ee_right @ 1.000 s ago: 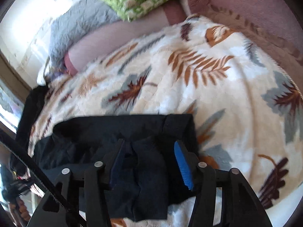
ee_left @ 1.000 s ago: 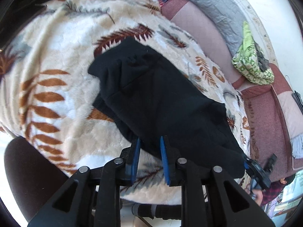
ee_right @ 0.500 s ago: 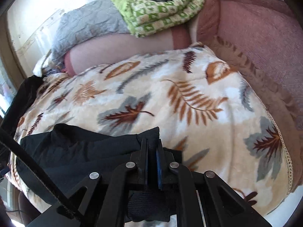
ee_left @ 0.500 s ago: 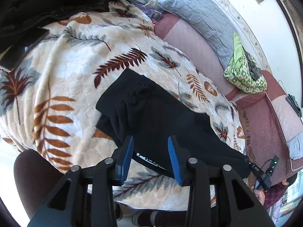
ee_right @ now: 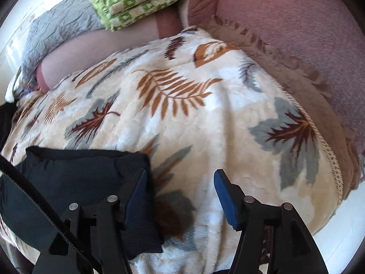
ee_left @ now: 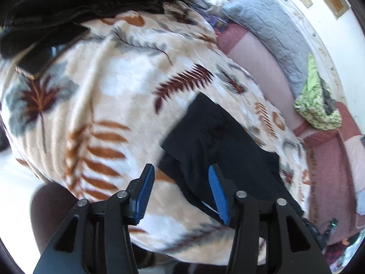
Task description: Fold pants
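Left wrist view: left tool [ee_left: 181, 182] released, jaws just been widening, 2 blue pads [ee_left: 146, 189] apart, with leaf-print blanket [ee_left: 102, 86] and the near edge of the black pants [ee_left: 219, 146] showing in the gap, pads not pressing on the cloth. Pants lying folded into a dark slab on the blanket, right of centre, running from mid-frame down toward the lower right. Seen only here: a heap of dark clothing [ee_left: 79, 2] at the top left, a dark phone [ee_left: 45, 59] with a gold rim lying on the blanket just below that heap, a wall [ee_left: 330, 34] with switch plates at upper right. Grey quilted pillow [ee_left: 273, 34] and green patterned cloth [ee_left: 317, 107] resting on the pink sofa [ee_left: 255, 61] beyond the blanket. Right wrist view: right tool [ee_right: 180, 194] likewise released, jaws just been spreading, nothing between the pads but blanket. Pants [ee_right: 75, 182] at lower left, their folded corner just beside and partly behind the left-hand finger [ee_right: 136, 194]; contact cannot be told. Seen only here: the blanket's corded hem [ee_right: 330, 155] at right, a brown fringed throw [ee_right: 285, 68] beyond it, a black strap [ee_right: 34, 194] crossing the lower left. Same pillow [ee_right: 57, 29] and green cloth [ee_right: 136, 0] at the top.
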The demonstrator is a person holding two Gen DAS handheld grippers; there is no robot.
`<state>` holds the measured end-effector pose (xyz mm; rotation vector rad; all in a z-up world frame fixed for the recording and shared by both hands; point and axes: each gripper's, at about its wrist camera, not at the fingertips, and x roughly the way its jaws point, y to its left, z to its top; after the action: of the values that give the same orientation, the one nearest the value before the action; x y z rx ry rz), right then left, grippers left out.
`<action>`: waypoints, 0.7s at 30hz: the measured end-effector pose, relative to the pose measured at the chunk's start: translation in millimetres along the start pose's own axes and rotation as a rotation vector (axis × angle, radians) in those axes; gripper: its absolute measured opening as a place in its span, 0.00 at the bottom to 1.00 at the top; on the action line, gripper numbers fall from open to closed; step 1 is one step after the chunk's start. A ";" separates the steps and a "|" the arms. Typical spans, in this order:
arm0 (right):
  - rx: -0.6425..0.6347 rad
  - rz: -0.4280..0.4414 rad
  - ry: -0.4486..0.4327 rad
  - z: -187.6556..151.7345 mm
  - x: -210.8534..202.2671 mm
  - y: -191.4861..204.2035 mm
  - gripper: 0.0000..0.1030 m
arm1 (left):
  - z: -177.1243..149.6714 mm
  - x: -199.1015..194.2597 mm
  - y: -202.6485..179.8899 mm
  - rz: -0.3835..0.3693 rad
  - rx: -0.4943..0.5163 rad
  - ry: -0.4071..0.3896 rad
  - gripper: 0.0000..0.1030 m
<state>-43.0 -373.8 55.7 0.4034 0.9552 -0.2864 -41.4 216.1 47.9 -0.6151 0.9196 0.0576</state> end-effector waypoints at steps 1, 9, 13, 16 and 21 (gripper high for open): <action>0.005 -0.012 -0.008 -0.1 -2.9 -1.1 0.64 | 6.1 3.7 2.9 0.028 0.009 -0.008 0.51; -0.039 0.016 -0.060 4.0 -29.3 29.4 0.64 | 30.0 51.5 2.6 0.018 0.034 0.082 0.52; -0.097 0.026 -0.085 4.1 -38.0 56.7 0.64 | 22.7 54.0 -15.1 0.151 0.139 0.074 0.29; -0.138 -0.019 -0.107 5.7 -40.0 68.2 0.66 | 22.0 46.5 -5.2 0.162 0.107 0.081 0.35; -0.139 0.125 -0.077 18.5 -42.8 99.1 0.67 | 16.6 26.3 15.9 0.114 0.050 0.062 0.42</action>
<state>-12.4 -291.5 121.3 0.3207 0.8653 -0.1196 -17.9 232.4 27.9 -0.5200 1.0132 0.1178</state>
